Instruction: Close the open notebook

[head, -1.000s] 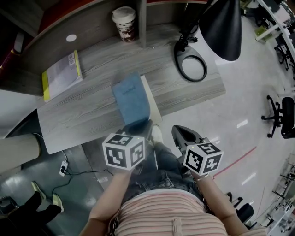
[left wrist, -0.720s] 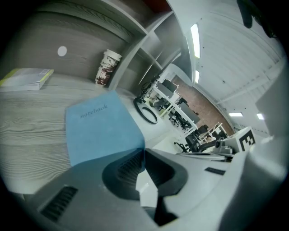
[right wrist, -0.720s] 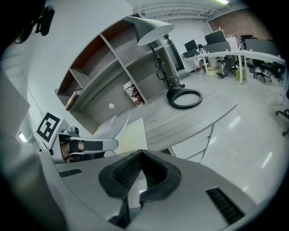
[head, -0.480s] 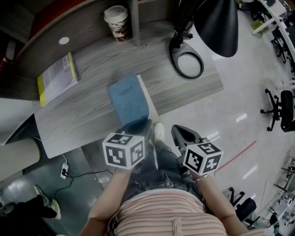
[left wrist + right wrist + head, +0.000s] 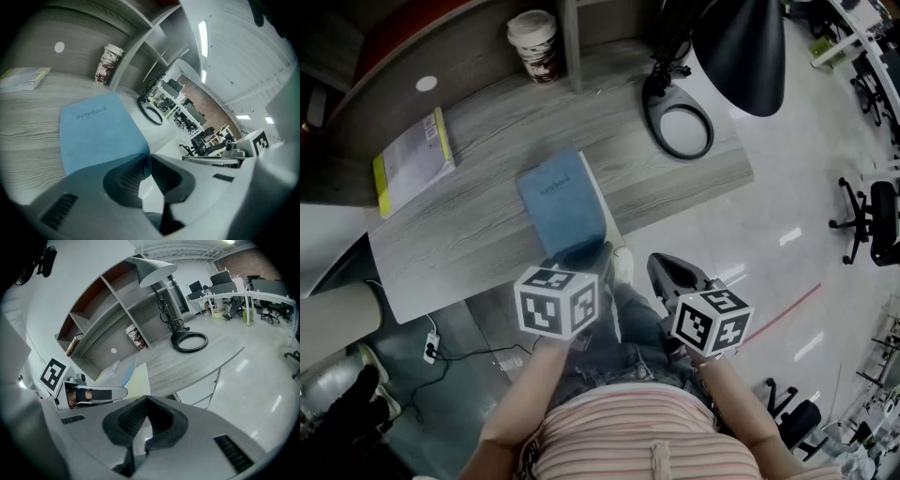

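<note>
A notebook with a blue cover [image 5: 561,202] lies on the grey wooden desk [image 5: 469,234] near its front edge. A strip of cream page [image 5: 602,208] shows along its right side. In the right gripper view the blue cover [image 5: 123,371] stands slightly raised above the cream page [image 5: 136,380]. My left gripper [image 5: 584,255] is at the notebook's near end, shut on the near corner of the blue cover [image 5: 101,136], which runs in between its jaws [image 5: 146,158]. My right gripper [image 5: 667,269] hangs off the desk's front edge to the right, shut and holding nothing [image 5: 145,400].
On the desk stand a paper cup [image 5: 532,42] at the back, a yellow-edged booklet [image 5: 411,159] at the left, and a black lamp with a ring base [image 5: 680,131] and a big shade [image 5: 741,52] at the right. Office chairs [image 5: 872,225] stand on the floor beyond.
The head view has shifted a little, so the desk sits further left in the picture. Both grippers have stayed nearly where they were, and the left one still grips the cover.
</note>
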A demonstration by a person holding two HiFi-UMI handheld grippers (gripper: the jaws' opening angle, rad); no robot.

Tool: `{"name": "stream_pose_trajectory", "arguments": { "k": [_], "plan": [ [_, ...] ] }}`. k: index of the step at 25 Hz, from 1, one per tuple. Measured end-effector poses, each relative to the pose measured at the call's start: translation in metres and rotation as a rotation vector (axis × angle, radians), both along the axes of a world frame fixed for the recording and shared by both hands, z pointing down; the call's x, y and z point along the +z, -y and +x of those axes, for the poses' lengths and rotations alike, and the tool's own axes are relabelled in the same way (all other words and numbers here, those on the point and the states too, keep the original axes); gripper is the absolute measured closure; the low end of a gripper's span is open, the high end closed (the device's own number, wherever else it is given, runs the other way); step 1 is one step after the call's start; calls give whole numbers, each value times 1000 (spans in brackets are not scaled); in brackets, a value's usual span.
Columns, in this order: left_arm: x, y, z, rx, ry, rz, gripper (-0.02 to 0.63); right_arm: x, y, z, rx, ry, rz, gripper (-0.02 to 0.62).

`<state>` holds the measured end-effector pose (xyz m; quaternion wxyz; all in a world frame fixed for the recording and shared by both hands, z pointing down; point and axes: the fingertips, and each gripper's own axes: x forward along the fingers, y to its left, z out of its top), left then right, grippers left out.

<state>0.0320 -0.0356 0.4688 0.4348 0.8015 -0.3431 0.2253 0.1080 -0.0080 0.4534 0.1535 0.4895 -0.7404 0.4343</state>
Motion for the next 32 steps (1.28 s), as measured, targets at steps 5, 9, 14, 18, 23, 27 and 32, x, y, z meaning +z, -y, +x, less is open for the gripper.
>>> {"name": "stream_pose_trajectory", "arguments": {
  "k": [5, 9, 14, 18, 23, 27, 32],
  "plan": [
    [6, 1, 3, 8, 10, -16, 578, 3, 0, 3, 6, 4, -10, 588],
    [11, 1, 6, 19, 19, -26, 572, 7, 1, 7, 15, 8, -17, 588],
    [16, 2, 9, 21, 29, -45, 567, 9, 2, 13, 22, 9, -28, 588],
    [22, 2, 12, 18, 38, -57, 563, 11, 3, 17, 25, 12, -35, 588],
    [26, 2, 15, 16, 50, -68, 555, 13, 3, 20, 27, 14, -46, 588],
    [31, 3, 17, 15, 62, -76, 547, 16, 5, 23, 25, 16, -54, 588],
    [36, 2, 19, 22, 75, -86, 535, 18, 7, 24, 22, 20, -57, 588]
  ]
}}
